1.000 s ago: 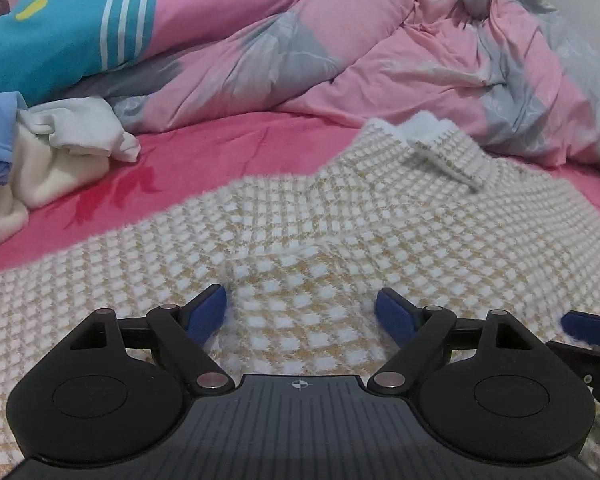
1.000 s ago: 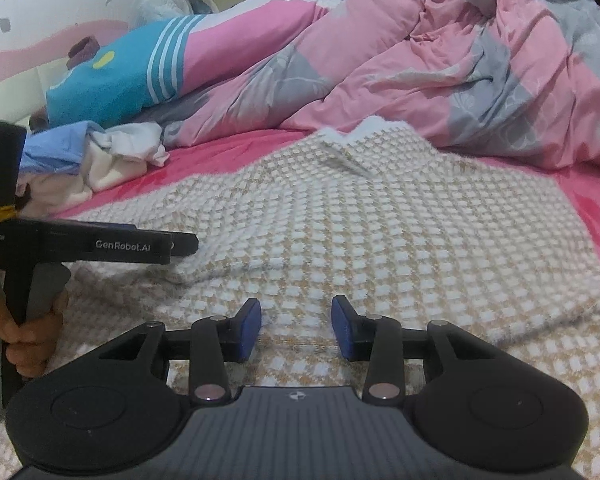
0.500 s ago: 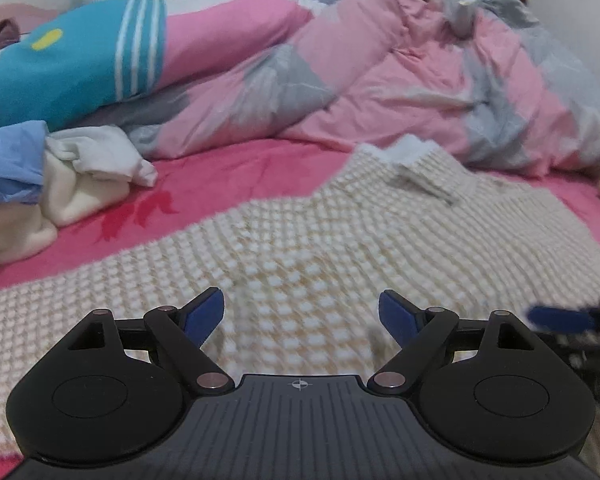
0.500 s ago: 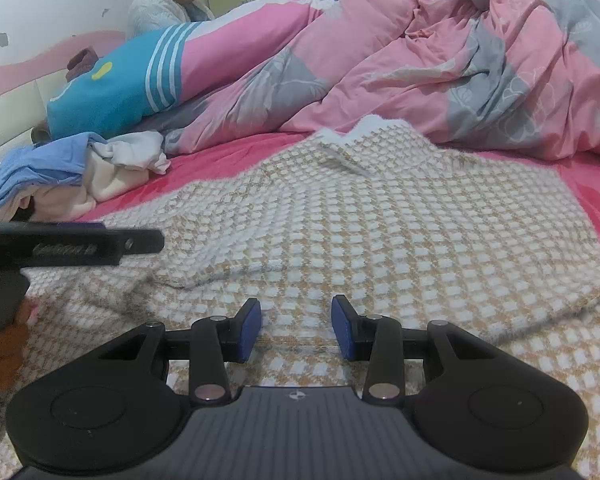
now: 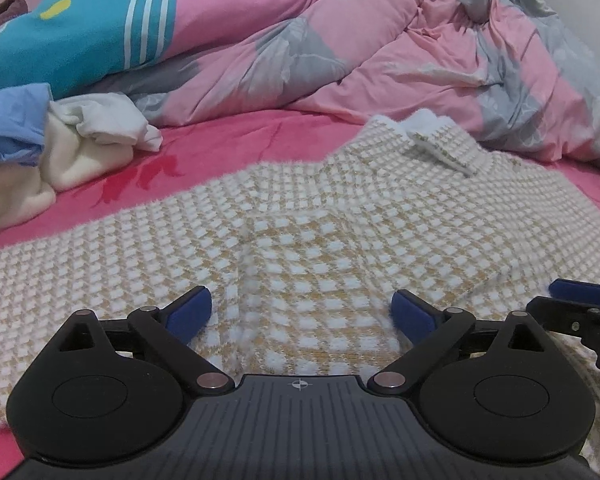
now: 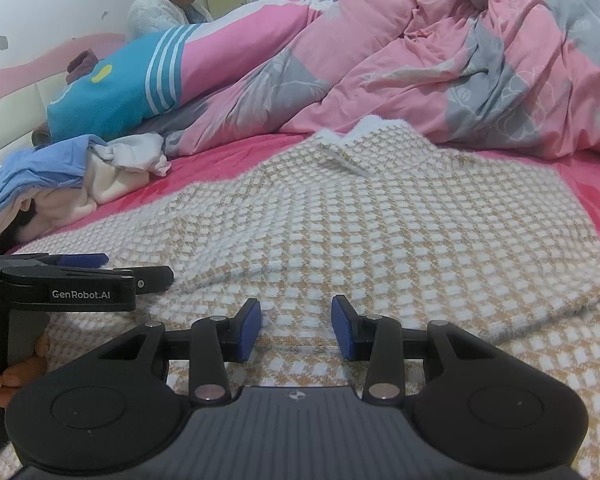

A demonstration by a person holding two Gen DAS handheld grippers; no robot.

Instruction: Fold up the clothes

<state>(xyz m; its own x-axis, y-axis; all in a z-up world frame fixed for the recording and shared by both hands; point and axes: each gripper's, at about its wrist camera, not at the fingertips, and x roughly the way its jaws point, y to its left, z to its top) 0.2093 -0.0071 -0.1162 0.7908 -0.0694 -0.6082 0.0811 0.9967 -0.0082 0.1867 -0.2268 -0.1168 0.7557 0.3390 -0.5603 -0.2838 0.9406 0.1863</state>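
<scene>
"So where's the sweater?"

"That checked knit sweater (image 6: pixel 380 232) lies spread on the pink bedsheet (image 5: pixel 236 136), collar toward twelve o'clock, up by the rumpled pink-and-grey duvet (image 6: pixel 440 72). One fold looks laid over already; its edge runs across just ahead of both tools."

"And the claws?"

"The left gripper (image 5: pixel 302 312) is spreading its jaws wide right now; knit lies under the gap, but neither pad presses on it, so nothing is held. The right gripper (image 6: pixel 296 328) sits with its jaws partly apart, low over the fabric near a seam, and its pads (image 6: pixel 250 330) don't seem to pinch anything either."

"What would you do next?"

"I'd judge they're between grabs. For a clean fold, each claw should take the near edge at matching spots, one at seven, one at five, biting both layers if the flap is doubled. Lift together, carry toward twelve, lay it flat. A fuzzy knit stretches, so no dragging."

"Anything in the way?"

"A heap of clothes (image 6: pixel 84 176) at ten o'clock and a seated person (image 6: pixel 164 4) behind the blue striped pillow (image 6: pixel 116 88), both well apart from the sweater."
</scene>
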